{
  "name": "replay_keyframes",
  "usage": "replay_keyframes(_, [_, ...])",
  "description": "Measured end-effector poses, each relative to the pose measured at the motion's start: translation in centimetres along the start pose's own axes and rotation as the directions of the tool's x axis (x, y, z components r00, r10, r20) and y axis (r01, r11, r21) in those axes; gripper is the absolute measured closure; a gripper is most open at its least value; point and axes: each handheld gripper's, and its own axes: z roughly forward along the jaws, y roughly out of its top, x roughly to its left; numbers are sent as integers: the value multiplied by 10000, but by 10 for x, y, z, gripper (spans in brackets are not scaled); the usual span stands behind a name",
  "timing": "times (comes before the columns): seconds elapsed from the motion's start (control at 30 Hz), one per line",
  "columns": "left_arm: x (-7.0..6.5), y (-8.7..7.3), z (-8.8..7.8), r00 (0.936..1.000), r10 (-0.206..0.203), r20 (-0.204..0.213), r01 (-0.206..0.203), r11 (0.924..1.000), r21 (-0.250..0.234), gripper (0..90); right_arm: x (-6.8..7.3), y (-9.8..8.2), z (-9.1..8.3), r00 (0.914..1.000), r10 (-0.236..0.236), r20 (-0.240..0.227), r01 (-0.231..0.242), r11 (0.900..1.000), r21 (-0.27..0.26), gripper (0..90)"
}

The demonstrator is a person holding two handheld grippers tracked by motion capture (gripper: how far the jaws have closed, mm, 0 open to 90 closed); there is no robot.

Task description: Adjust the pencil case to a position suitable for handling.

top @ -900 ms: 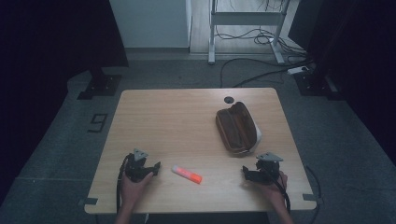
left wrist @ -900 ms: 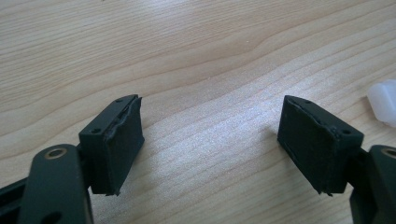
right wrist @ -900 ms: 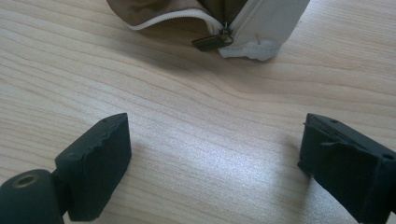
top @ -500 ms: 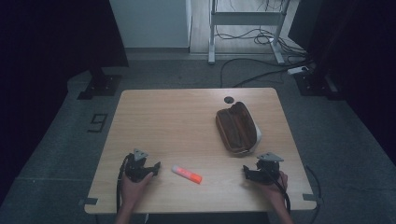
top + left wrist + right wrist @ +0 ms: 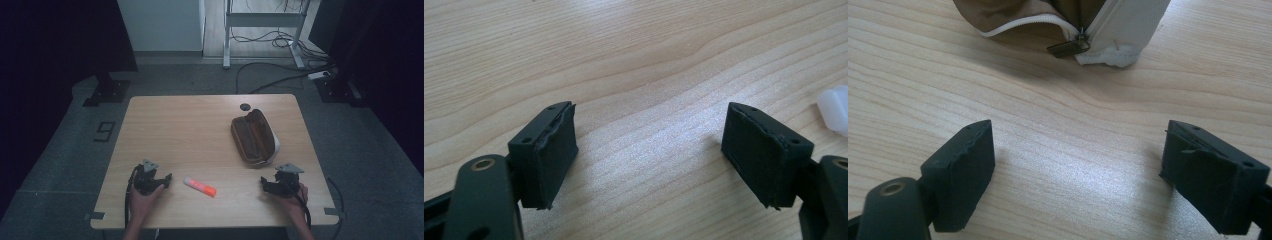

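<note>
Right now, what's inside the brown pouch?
The brown pouch lies unzipped on the table, its zipper pull at the near end. Only dark lining shows through the slit; any contents are hidden.

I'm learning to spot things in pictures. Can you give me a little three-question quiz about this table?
1. True or false: the left hand-held gripper is shut on the orange and white tube.
2. Which hand-held gripper is nearer the brown pouch: A left, B right?
3. What small metal part of the pouch faces the right hand-held gripper?

Key: 1 false, both stand open with only bare wooden table between the jaws. 2 B. 3 the zipper pull.
</note>
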Motion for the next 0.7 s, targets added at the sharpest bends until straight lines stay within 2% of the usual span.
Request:
replay_keyframes(0.17, [0,0,0,10000,9,9,-9,10000,4,217,0,-1,-1,9999,89,114,-87,9999,-121,192])
replay_keyframes(0.47, [0,1,0,10000,9,8,-9,10000,3,215,-4,-2,-4,9999,132,88,-130,9996,-241,200])
replay_keyframes(0.7, [0,1,1,10000,23,20,-23,10000,9,215,-13,-2,-9,9991,397,146,-389,9978,-530,207])
